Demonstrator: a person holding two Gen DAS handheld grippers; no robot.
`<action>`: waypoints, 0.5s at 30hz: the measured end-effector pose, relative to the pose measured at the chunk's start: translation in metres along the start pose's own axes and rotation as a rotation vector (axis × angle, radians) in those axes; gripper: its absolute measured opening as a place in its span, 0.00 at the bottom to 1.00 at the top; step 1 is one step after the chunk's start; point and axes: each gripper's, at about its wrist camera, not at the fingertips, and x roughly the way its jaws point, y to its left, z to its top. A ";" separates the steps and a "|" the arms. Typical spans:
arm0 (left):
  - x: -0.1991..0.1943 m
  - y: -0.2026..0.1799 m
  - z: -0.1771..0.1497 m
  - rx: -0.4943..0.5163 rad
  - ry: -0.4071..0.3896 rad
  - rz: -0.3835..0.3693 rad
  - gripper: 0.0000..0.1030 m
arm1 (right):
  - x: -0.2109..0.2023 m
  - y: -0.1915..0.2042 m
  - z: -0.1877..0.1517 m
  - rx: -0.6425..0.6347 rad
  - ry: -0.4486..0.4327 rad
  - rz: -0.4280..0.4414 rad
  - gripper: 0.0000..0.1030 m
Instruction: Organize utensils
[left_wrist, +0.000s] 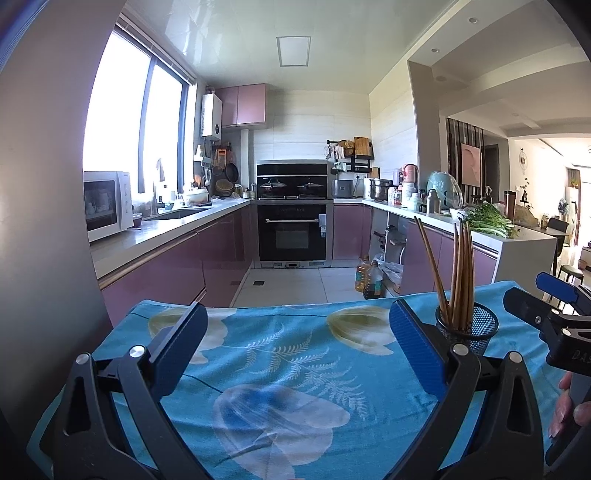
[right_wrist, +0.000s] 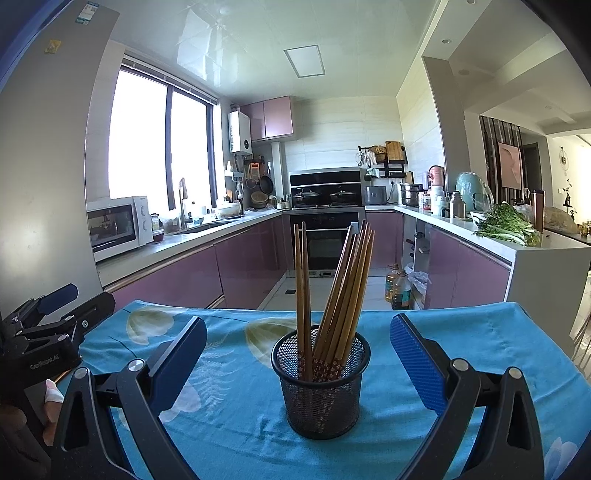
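Note:
A black mesh cup (right_wrist: 320, 384) stands upright on the blue flowered tablecloth (right_wrist: 236, 417). Several wooden chopsticks (right_wrist: 341, 291) stand in it, two upright at its left, the rest leaning right. My right gripper (right_wrist: 298, 343) is open and empty, its blue pads (right_wrist: 413, 362) on either side of the cup, apart from it. My left gripper (left_wrist: 295, 336) is open and empty over bare cloth (left_wrist: 280, 369). In the left wrist view the cup (left_wrist: 474, 328) with its chopsticks (left_wrist: 461, 273) is behind the right finger. The right gripper (left_wrist: 554, 299) shows at the far right.
The table's far edge (right_wrist: 332, 312) drops to a tiled kitchen floor. Purple cabinets (right_wrist: 177, 280), an oven (right_wrist: 325, 240), oil bottles (right_wrist: 399, 291) and a counter with greens (right_wrist: 506, 225) lie beyond. The left gripper (right_wrist: 55, 314) shows at the right wrist view's left edge.

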 end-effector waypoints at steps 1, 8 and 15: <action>0.000 -0.001 0.000 0.001 0.000 0.000 0.94 | 0.000 0.000 0.000 0.000 -0.002 -0.002 0.93; 0.000 0.000 -0.001 -0.002 0.001 -0.001 0.94 | -0.002 -0.002 -0.001 0.004 -0.013 -0.012 0.93; 0.000 0.000 -0.001 -0.003 -0.001 -0.001 0.94 | -0.002 -0.002 -0.001 0.004 -0.018 -0.008 0.93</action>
